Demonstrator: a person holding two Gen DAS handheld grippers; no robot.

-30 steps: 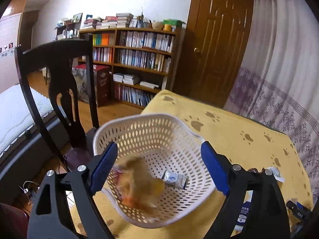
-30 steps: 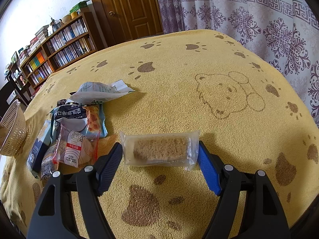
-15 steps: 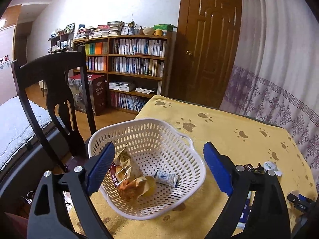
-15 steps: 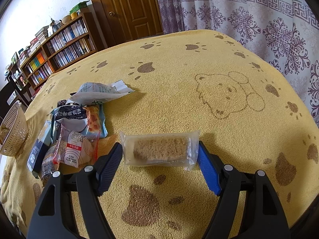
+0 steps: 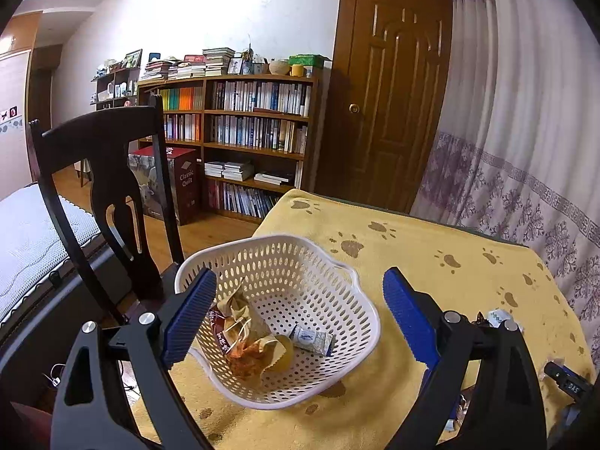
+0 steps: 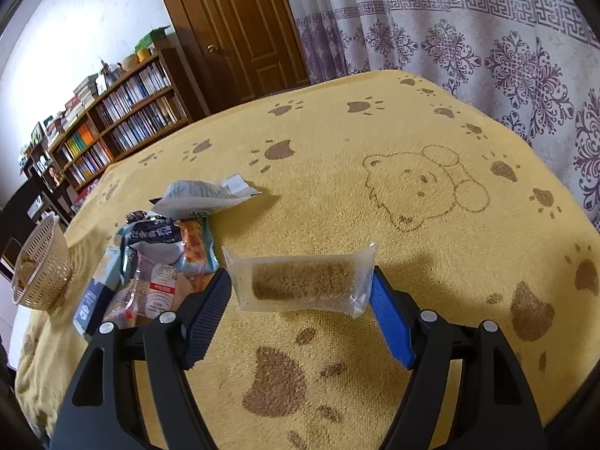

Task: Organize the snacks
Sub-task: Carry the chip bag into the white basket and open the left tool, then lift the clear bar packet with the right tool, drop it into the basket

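Note:
A white perforated basket [image 5: 277,258] stands at the table's near left corner. A crumpled brown and orange snack bag [image 5: 243,333] and a small white and blue bar [image 5: 313,339] lie in it. My left gripper [image 5: 298,281] hangs open above the basket with nothing between its fingers. My right gripper [image 6: 300,281] is shut on a clear packet with a brown cake bar [image 6: 303,281], held a little above the yellow cloth. A pile of snack packets [image 6: 168,255] lies to its left, and the basket [image 6: 37,266] sits beyond the pile.
A yellow paw-print cloth [image 6: 375,157] covers the table. A dark wooden chair [image 5: 108,187] stands close behind the basket. A bookshelf [image 5: 255,131] and door [image 5: 390,93] are further back. Patterned curtains [image 6: 487,37] run along the table's far side.
The snack bag fell from my left gripper and settled in the basket, and that gripper drew up and back. My right gripper rose and tilted slightly with the packet in it.

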